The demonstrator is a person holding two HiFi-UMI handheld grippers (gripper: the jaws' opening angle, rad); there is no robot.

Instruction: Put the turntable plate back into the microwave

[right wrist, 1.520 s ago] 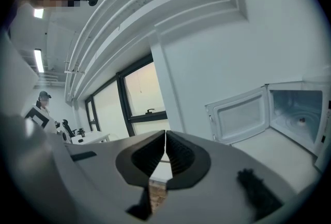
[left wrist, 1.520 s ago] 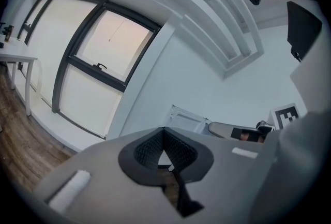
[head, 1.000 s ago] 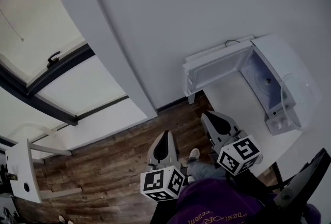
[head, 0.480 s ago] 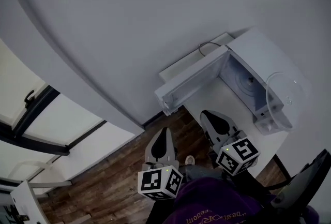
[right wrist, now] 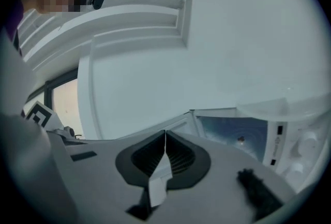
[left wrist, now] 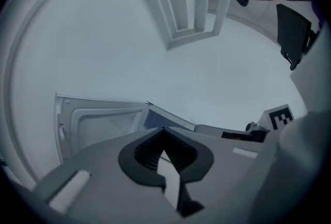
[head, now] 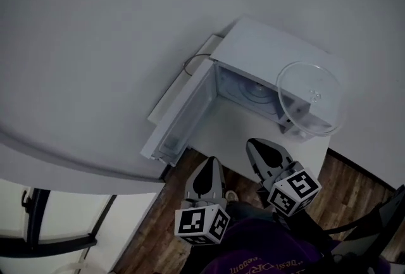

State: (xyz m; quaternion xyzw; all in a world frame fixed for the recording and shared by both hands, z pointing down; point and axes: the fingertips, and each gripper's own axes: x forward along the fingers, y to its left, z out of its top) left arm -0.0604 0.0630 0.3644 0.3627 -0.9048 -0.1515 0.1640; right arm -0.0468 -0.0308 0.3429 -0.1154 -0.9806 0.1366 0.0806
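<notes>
We are at the approach step, with nothing picked up yet. The left tool (head: 207, 164) has its jaws together on nothing, and so does the right tool (head: 255, 145); in both gripper views the pads meet with only air between them. The turntable plate (head: 310, 99) is ahead of the right tool and above it. It seems to rest on top of the microwave (head: 266, 45), with its edge overhanging the front. The door (head: 180, 118) stands open ahead of the left tool. The cavity (head: 248, 88) lies ahead between the two tools and has no plate in it. We judge that the next move calls for parting the jaws, raising a tool to the overhanging rim and pinching it firmly. Glass is slick and heavy, so a grip from each tool would steady it.
</notes>
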